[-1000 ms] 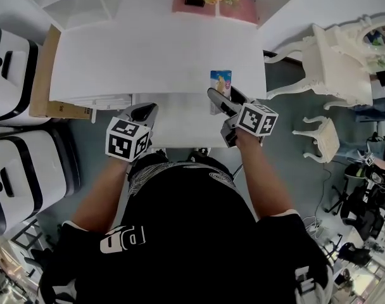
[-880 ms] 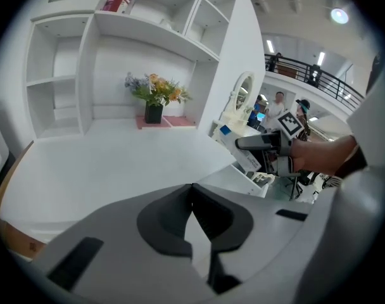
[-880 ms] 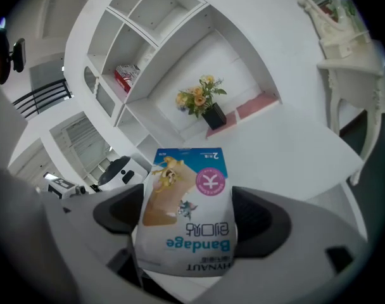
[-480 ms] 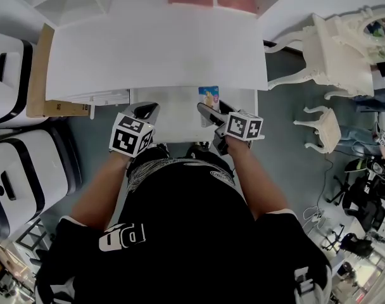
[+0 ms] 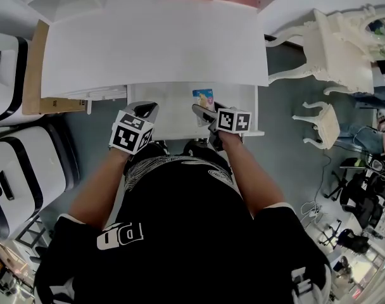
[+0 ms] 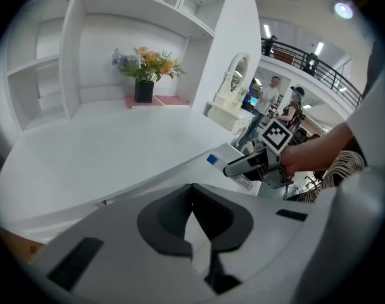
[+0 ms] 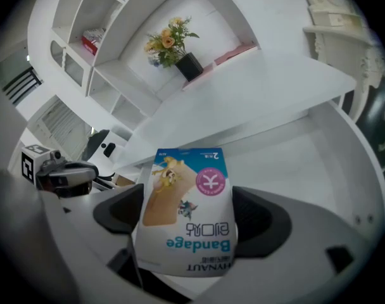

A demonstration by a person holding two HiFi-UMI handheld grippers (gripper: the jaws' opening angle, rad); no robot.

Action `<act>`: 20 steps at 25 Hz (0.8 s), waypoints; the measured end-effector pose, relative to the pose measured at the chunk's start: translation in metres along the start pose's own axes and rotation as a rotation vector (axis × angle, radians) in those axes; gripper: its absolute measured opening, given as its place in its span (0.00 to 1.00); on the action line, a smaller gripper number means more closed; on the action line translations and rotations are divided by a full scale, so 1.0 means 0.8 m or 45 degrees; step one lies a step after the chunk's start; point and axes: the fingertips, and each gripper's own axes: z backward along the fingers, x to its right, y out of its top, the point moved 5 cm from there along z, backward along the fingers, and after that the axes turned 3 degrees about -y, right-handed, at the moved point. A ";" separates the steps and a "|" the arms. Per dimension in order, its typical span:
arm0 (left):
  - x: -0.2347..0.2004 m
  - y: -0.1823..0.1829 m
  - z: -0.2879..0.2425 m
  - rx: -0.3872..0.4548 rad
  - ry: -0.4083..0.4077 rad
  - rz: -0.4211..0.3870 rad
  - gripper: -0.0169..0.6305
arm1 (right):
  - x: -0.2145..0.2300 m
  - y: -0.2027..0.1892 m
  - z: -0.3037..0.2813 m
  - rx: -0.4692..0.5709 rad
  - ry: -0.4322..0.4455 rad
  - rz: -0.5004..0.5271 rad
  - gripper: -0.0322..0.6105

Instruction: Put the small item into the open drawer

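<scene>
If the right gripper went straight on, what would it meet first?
The right gripper's bandage packet would probably touch the open drawer floor toward its back; depth is unclear.

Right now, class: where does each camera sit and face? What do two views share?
Head view: on the head, facing steeply down; open drawer, forearms, left gripper, right gripper.
Left gripper view: on that gripper, along its shut jaws toward flowers.
Right gripper view: on that gripper, along jaws shut on bandage packet.
Shared: both gripper views show the flowers.
</scene>
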 end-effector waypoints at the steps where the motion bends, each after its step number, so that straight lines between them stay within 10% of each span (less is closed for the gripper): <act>1: 0.000 -0.002 -0.001 -0.003 -0.001 0.004 0.05 | 0.002 -0.002 -0.004 -0.020 -0.015 0.020 0.71; 20: -0.008 -0.024 -0.005 -0.014 0.045 0.113 0.05 | 0.020 -0.023 -0.100 -0.404 -0.147 0.565 0.71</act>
